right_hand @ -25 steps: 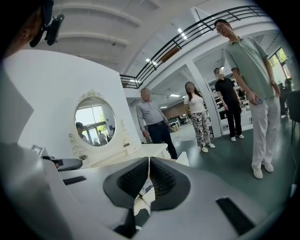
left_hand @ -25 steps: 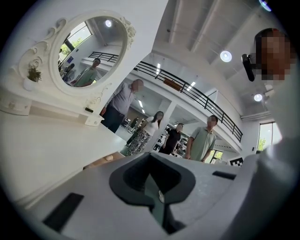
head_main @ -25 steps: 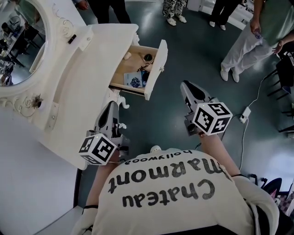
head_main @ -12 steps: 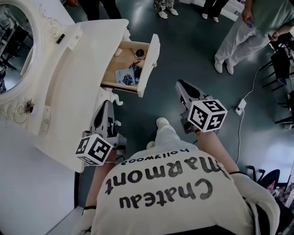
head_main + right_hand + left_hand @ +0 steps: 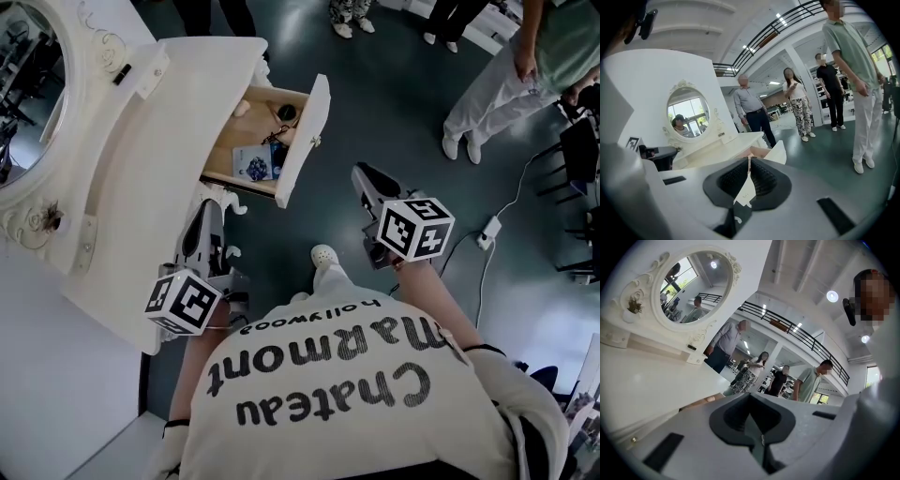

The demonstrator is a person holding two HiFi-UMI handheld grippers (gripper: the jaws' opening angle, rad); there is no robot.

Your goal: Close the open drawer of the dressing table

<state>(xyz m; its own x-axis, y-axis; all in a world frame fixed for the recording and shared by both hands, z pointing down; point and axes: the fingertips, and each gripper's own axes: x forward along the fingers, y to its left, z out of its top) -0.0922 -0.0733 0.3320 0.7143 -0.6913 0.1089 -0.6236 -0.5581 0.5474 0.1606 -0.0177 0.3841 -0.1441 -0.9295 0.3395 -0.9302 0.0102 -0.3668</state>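
Observation:
The white dressing table point(image 5: 141, 159) fills the left of the head view. Its drawer point(image 5: 253, 141) stands pulled out, with a blue packet and small dark items inside; the white drawer front point(image 5: 307, 131) faces the dark floor. My right gripper point(image 5: 362, 174) is shut and empty, hovering over the floor below and right of the drawer front, clear of it. In the right gripper view the drawer front point(image 5: 780, 151) lies just past the right gripper point(image 5: 749, 160). My left gripper point(image 5: 208, 210) is shut and empty beside the table edge, under the drawer's near corner. The left gripper point(image 5: 751, 397) looks along the tabletop.
An oval mirror point(image 5: 28, 84) stands on the table's back. Several people stand on the floor beyond, the nearest in white trousers point(image 5: 487, 94). A white cable with a plug block point(image 5: 487, 231) runs at right, near dark chairs point(image 5: 577, 150). My own shoe point(image 5: 324, 255) is below the drawer.
Both grippers have drifted left and slightly up in the head view, the right one nearer the drawer front. My shoe has come into view. The drawer stays open.

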